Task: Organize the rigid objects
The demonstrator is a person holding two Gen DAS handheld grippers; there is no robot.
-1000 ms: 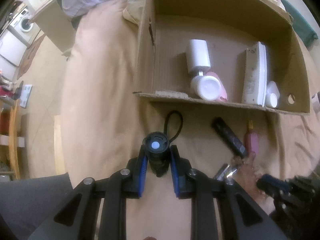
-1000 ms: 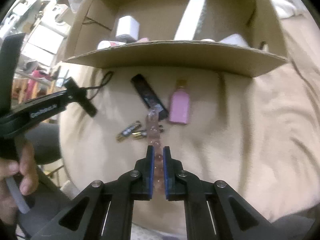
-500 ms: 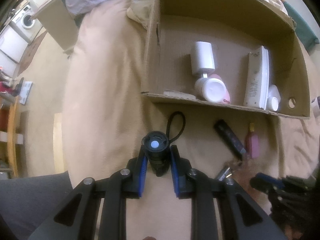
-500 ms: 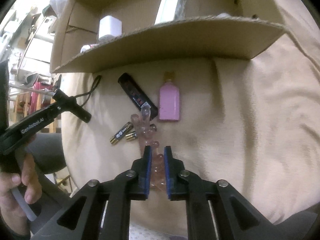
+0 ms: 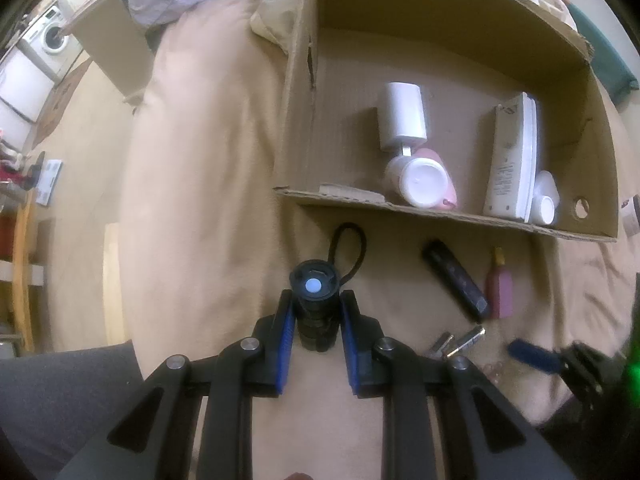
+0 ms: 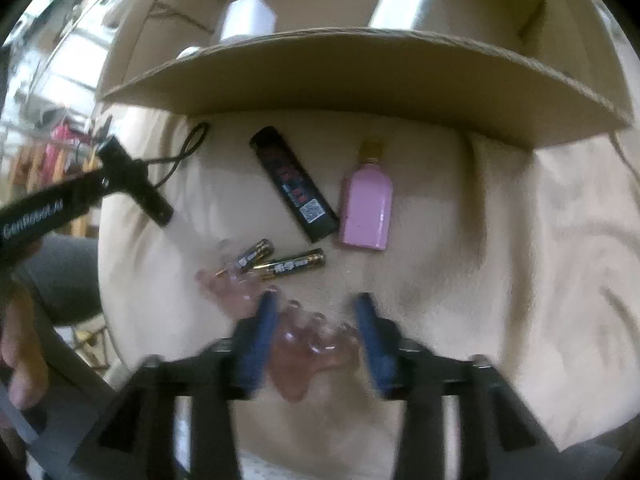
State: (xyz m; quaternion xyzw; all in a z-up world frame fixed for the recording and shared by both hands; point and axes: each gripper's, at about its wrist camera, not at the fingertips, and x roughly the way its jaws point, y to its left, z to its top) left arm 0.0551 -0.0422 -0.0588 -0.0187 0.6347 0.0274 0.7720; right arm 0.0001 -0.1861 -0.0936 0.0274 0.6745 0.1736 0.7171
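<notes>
My left gripper (image 5: 314, 312) is shut on a black flashlight (image 5: 315, 300) with a wrist loop, held above the beige bedcover in front of the cardboard box (image 5: 400, 202). My right gripper (image 6: 316, 312) is open, its blue pads apart, with a pink translucent hair claw (image 6: 296, 344) lying loose between them on the cover. Just beyond lie two batteries (image 6: 280, 262), a black lighter-like stick (image 6: 296, 188) and a pink bottle (image 6: 366, 208). The right gripper shows blurred in the left wrist view (image 5: 536, 360).
The box holds a white cylinder (image 5: 402, 118), a pink and white jar (image 5: 424, 182), a white remote-like box (image 5: 512, 160) and a small white bottle (image 5: 544, 200). Floor and furniture lie off the bed's left edge (image 5: 124, 240). The box's near wall (image 6: 360, 76) overhangs the loose items.
My right gripper has opened and let go of the pink hair claw, which now lies on the cover. The left gripper has risen slightly with the flashlight.
</notes>
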